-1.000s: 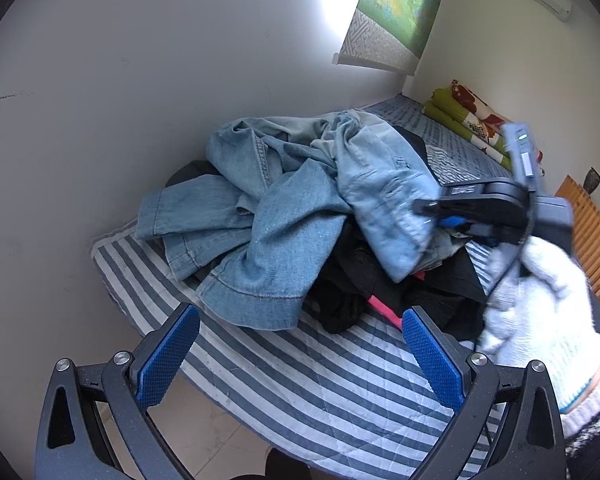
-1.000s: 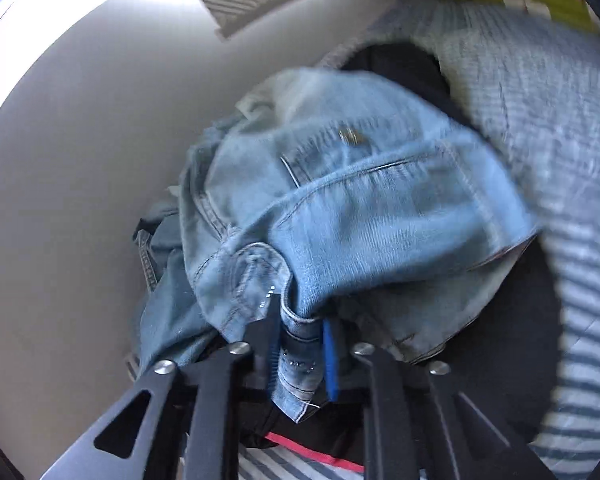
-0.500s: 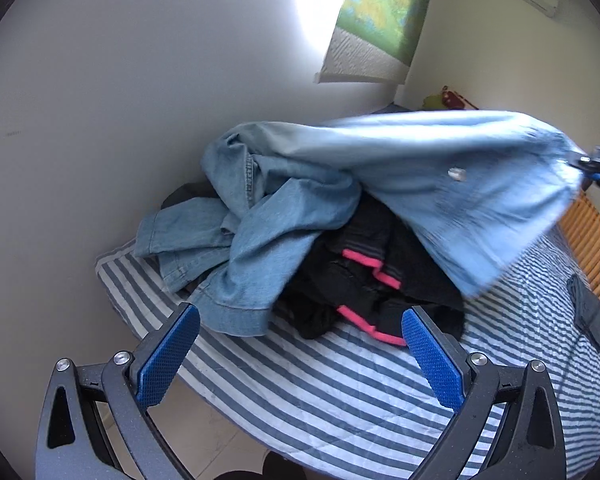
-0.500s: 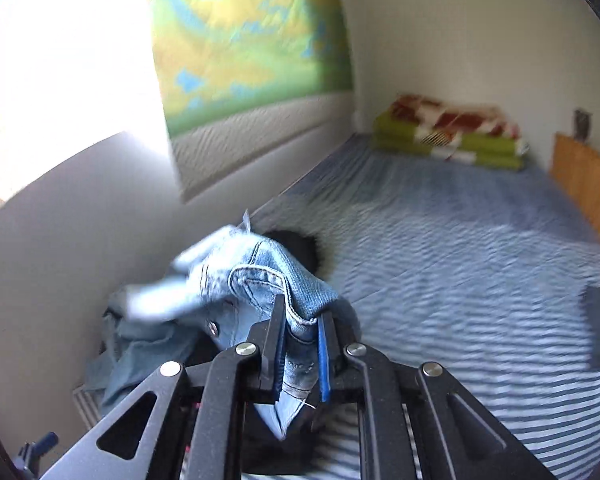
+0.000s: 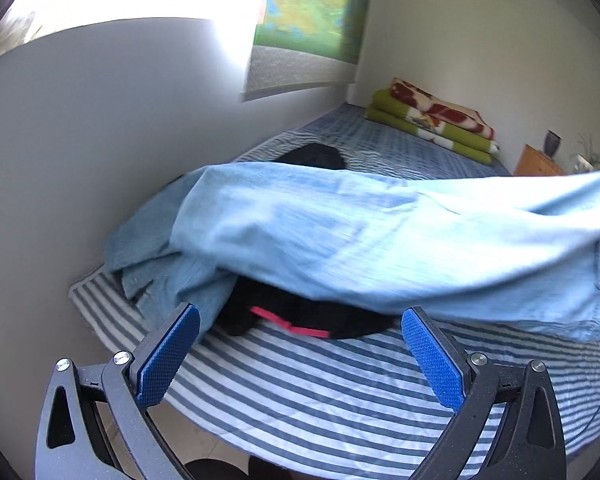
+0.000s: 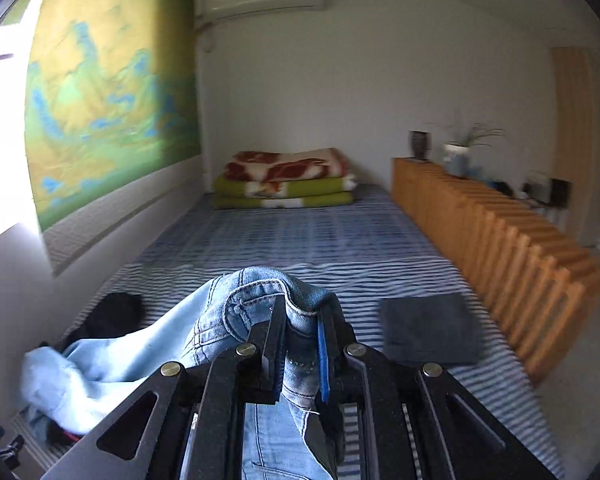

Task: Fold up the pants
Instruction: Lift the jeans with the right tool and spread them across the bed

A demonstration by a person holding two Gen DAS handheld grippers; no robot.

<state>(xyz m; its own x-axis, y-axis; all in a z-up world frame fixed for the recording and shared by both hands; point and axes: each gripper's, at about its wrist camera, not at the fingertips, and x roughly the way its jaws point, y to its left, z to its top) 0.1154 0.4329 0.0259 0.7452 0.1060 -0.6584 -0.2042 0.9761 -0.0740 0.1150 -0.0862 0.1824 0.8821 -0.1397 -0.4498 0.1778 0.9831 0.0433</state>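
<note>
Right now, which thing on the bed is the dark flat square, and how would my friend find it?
Start at the striped bed and look along its side by the wooden slatted divider. The folded dark grey cloth lies flat there, alone. Unlike the crumpled jeans and black clothes near the wall, it is neat and square.

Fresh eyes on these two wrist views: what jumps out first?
The light blue jeans, stretched in a blurred band above the striped bed, one end pinched in the right gripper. Under them lies a black garment with pink trim. The left gripper is open and empty.
</note>
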